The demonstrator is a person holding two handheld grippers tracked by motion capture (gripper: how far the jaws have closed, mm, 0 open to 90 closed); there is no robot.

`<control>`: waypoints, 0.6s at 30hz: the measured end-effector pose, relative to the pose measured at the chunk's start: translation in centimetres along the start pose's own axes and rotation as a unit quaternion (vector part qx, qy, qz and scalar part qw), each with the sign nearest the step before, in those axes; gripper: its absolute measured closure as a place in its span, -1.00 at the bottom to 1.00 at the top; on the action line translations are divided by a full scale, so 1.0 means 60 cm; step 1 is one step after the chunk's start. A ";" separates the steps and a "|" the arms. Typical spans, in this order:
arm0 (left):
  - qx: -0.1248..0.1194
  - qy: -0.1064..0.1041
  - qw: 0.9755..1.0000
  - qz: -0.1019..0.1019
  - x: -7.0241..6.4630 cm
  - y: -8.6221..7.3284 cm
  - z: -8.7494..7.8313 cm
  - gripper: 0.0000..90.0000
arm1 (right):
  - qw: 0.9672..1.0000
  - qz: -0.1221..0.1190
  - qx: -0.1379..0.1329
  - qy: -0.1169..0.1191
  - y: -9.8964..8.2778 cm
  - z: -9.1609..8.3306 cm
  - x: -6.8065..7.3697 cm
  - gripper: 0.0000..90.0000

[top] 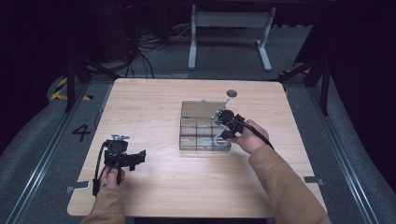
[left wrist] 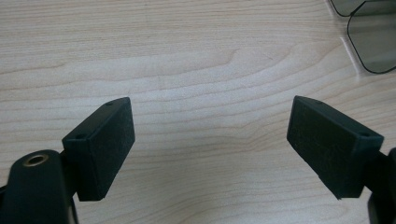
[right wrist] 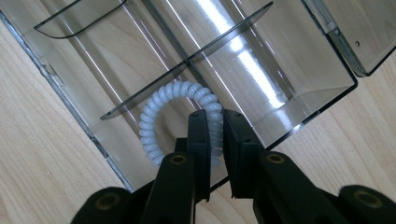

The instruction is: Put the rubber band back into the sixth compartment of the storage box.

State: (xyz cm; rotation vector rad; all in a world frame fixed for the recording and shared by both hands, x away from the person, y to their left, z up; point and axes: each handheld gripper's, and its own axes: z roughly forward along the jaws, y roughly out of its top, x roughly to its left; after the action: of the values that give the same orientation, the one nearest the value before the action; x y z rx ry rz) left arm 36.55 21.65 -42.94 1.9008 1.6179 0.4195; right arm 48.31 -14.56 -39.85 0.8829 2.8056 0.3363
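A clear plastic organiser box (top: 196, 127) with several compartments sits at the middle of the wooden table (top: 154, 186), its lid lying open behind it. A white spiral hair tie (right wrist: 156, 105) lies in a compartment at the box's near right corner (top: 217, 140). My right gripper (right wrist: 219, 126) reaches down into that compartment, and its jaws are shut on one side of the coil. The same right gripper (top: 223, 133) is seen over the box's right end. My left gripper (left wrist: 210, 135) stands open over bare wood, near the table's front left (top: 135, 161), with nothing between its jaws.
A small round grey disc on a stem (top: 231, 94) lies just behind the box's right corner. The edge of the clear box (left wrist: 373, 42) shows at the upper right of the left gripper view. A grey table frame (top: 229, 32) stands on the floor beyond the table.
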 end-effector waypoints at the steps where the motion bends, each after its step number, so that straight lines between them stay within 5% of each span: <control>1: 0.000 0.000 1.000 0.000 0.000 0.000 0.000 -0.65 | 1.000 0.001 0.000 0.000 0.000 0.001 0.000 0.82; 18: 0.000 0.000 1.000 0.000 0.000 0.000 0.000 -0.65 | 1.000 0.000 0.008 0.011 -0.002 0.013 0.001 0.81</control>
State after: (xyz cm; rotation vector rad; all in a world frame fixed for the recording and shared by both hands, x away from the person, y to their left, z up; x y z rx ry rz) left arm 36.55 21.66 -42.94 1.9012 1.6177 0.4185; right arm 48.36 -14.50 -40.61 0.8869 2.8321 0.3273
